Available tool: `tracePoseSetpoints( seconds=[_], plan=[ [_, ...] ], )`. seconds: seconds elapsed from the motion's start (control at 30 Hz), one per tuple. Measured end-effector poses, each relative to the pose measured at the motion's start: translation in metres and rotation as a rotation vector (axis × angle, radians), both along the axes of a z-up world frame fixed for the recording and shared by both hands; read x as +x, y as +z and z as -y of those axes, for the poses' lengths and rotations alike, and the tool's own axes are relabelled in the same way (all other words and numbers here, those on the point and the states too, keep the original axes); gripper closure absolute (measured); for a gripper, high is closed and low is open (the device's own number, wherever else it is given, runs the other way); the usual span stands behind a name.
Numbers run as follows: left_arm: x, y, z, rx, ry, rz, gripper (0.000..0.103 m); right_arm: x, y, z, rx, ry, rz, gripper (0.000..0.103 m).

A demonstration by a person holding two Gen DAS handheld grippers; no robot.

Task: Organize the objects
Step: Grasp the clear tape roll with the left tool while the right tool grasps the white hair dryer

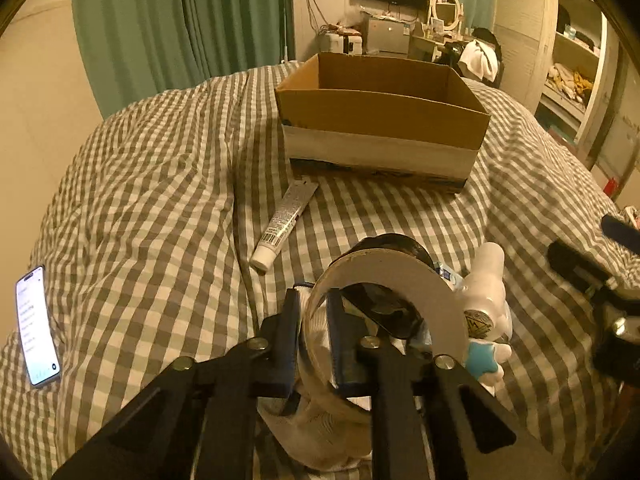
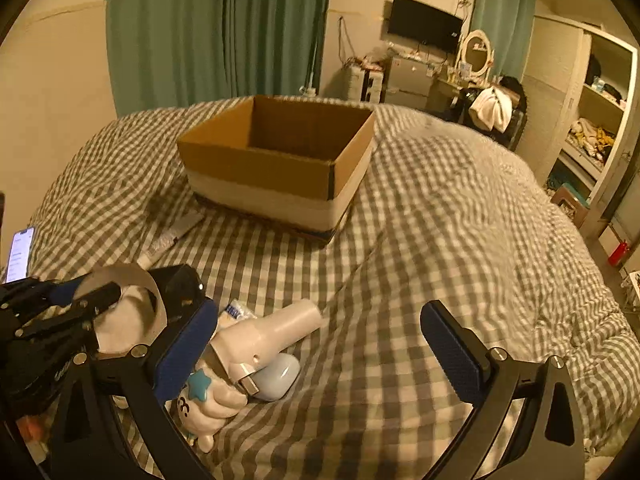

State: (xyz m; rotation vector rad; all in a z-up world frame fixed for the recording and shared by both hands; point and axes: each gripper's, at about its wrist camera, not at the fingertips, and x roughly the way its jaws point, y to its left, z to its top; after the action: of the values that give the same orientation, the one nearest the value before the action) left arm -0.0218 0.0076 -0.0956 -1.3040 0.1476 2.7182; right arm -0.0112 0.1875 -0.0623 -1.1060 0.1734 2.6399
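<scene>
The wide grey-white tape roll [image 1: 404, 280] is sitting in the left claw [image 1: 316, 340], whose blue-padded fingers are clenching one side of the ring's wall, one finger outside and one inside. The roll is lying on the near side of the open brown cardboard box with a white band round its base [image 1: 380, 128], well apart from it and low over the grey-and-white checked bed cover [image 1: 160, 200]. A dark object behind the ring is partly hidden, possibly a second roll; I cannot tell.

Just beside the roll, away from the box, a white cartoon-figure toy with a blue star [image 2: 224, 380] is lying on the cover, and a pale blue rounded case [image 2: 276, 376] is touching it. A white squeeze tube with printed text [image 1: 284, 224] is lying between the roll and the box, its crimped end pointing at the box's near corner.

The right claw [image 2: 332, 356] is spread wide with nothing between its fingers, its left pad hanging just over the toy. A lit smartphone [image 1: 37, 326] is resting on the cover, far to the left of the box.
</scene>
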Motion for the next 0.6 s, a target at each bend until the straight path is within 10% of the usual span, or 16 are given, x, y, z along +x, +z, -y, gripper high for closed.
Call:
tracePoseSetpoints(
  seconds=[0.6],
  plan=[
    [-0.019, 0.018, 0.044, 0.036, 0.05, -0.079, 0.091, -0.069, -0.081, 0.02, -0.142, 0.06, 0.304, 0.024]
  ],
)
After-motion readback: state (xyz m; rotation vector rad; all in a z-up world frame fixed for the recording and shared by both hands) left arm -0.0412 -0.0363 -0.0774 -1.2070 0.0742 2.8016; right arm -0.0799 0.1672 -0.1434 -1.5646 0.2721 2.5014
